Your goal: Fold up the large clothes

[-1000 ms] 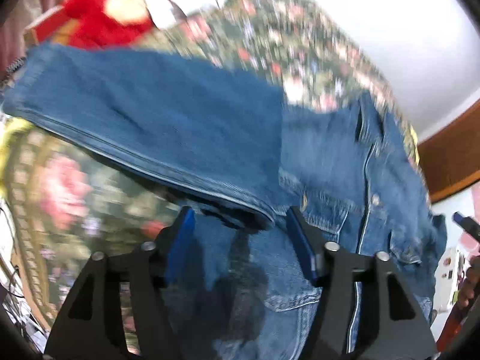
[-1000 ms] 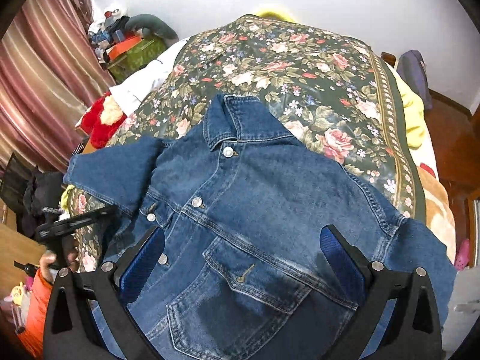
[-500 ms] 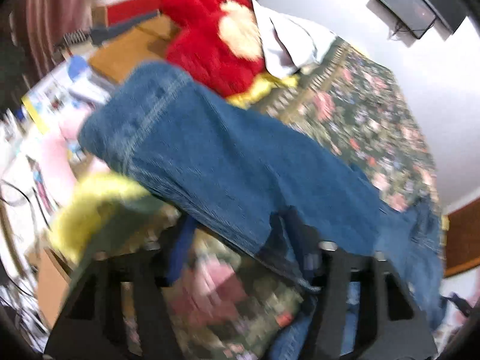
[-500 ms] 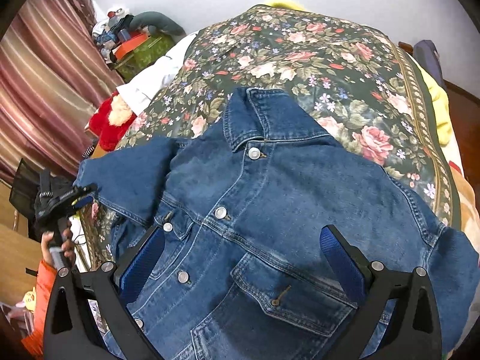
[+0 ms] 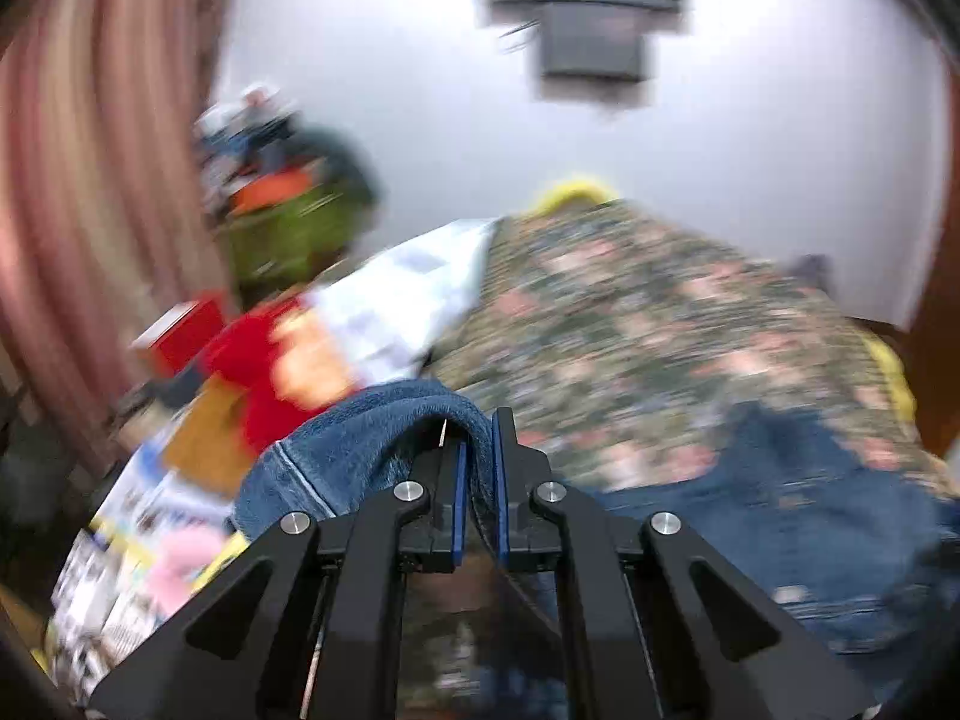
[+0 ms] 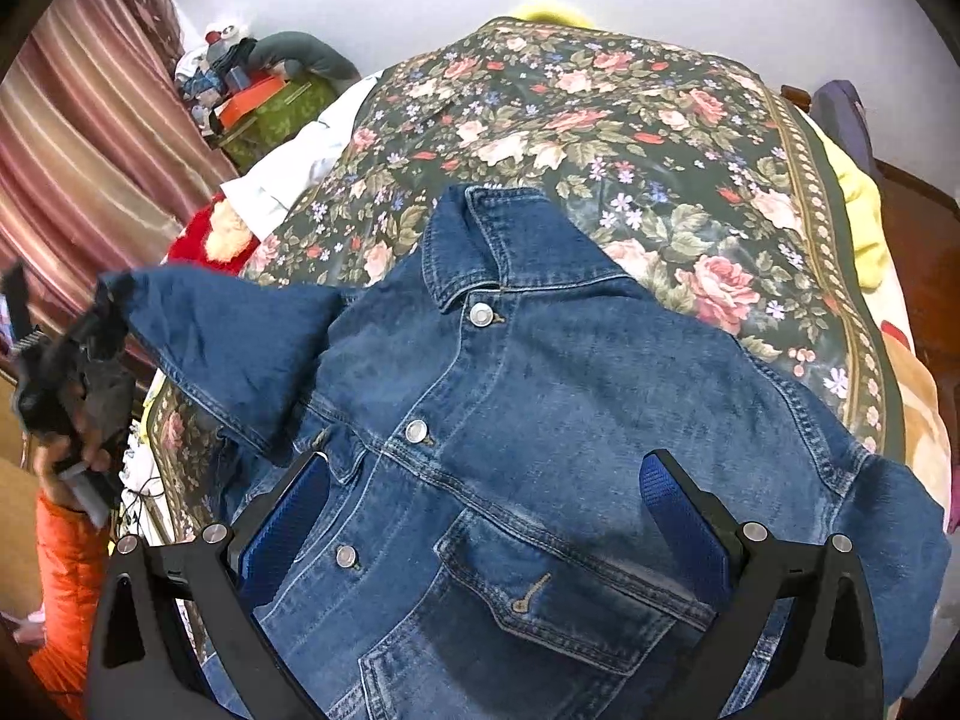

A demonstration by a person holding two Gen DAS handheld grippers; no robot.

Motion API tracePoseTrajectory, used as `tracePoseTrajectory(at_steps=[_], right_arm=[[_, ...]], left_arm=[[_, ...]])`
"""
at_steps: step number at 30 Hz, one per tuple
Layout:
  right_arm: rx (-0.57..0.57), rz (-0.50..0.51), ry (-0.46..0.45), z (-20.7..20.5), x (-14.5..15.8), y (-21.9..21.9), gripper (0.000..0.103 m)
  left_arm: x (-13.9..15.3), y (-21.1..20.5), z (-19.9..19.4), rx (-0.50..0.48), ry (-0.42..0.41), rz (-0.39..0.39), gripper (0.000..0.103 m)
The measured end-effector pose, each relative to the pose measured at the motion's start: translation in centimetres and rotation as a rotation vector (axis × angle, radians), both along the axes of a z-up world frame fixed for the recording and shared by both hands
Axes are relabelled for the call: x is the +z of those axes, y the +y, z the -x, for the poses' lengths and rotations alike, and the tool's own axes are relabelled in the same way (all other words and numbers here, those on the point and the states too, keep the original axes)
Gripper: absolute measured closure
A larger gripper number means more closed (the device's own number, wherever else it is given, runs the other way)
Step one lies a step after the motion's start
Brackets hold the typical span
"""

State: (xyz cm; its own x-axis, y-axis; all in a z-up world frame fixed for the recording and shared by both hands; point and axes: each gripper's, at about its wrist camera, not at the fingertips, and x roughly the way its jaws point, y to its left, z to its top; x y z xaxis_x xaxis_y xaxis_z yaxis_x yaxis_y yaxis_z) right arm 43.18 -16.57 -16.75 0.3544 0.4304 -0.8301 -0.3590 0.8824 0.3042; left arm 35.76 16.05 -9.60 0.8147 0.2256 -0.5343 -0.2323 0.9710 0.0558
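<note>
- The bed point(image 6: 660, 120), covered by a dark floral bedspread point(image 6: 570, 108), is carrying the work; its surface is appearing blurred in the left wrist view.
- The denim jacket point(image 6: 540, 408) is lying front side up on the near part of the bedspread, with its collar point(image 6: 480, 240) pointing toward the far wall and its front buttons fastened.
- The left sleeve point(image 6: 228, 336) of the jacket is stretching out over the left edge of the bed, raised off the bedspread toward the left hand-held gripper point(image 6: 90, 330).
- The left hand-held gripper point(image 5: 477, 468) is standing almost fully closed, its blue pads pinching a fold of the sleeve cuff point(image 5: 384, 420).
- The right hand-held gripper point(image 6: 486, 516) is standing wide open above the chest pocket point(image 6: 540, 588), and is gripping nothing.
- A red plush toy point(image 6: 204, 240) is lying beside the left edge of the bed.
</note>
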Motion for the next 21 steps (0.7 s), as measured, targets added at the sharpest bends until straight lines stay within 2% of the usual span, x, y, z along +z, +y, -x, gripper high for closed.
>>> tracePoseTrajectory(at_steps=[3,6,9,12,15,17,18,20,21], right_arm=[[-0.009,-0.019,-0.016,0.5,0.7,-0.9,0.000],[-0.023,-0.030,-0.039,1.2,1.7,-2.3,0.000],[-0.045,-0.023,-0.062,2.0,2.5,-4.2,0.000],[-0.060,-0.010,-0.066,2.5,2.6,-5.8,0.000],[-0.068,0.013,-0.053,3.0,2.1,-7.0,0.000],[-0.064,0.035,-0.040,3.3,1.6,-7.4,0.000],[-0.059,0.043,-0.035,3.3,1.3,-7.4,0.000],[-0.049,0.054,-0.029,3.4,0.9,-7.2,0.000],[-0.041,0.058,-0.028,3.4,0.8,-7.0,0.000]], left_arm=[[1.0,-5.0,-0.8,-0.146,-0.002,0.022,0.096],[-0.3,-10.4,-1.7,-0.300,0.062,0.058,0.096],[-3.7,-16.0,-2.4,-0.420,0.177,0.038,0.096],[-8.7,-20.5,-2.4,-0.526,0.344,0.026,0.096],[-12.2,-22.8,-1.5,-0.568,0.465,0.008,0.095],[-13.1,-23.5,-1.1,-0.587,0.507,0.003,0.086],[-13.2,-23.4,-0.9,-0.591,0.527,0.007,0.076],[-12.5,-22.6,-0.3,-0.589,0.514,0.040,0.067],[-11.7,-21.7,0.2,-0.582,0.497,0.056,0.059]])
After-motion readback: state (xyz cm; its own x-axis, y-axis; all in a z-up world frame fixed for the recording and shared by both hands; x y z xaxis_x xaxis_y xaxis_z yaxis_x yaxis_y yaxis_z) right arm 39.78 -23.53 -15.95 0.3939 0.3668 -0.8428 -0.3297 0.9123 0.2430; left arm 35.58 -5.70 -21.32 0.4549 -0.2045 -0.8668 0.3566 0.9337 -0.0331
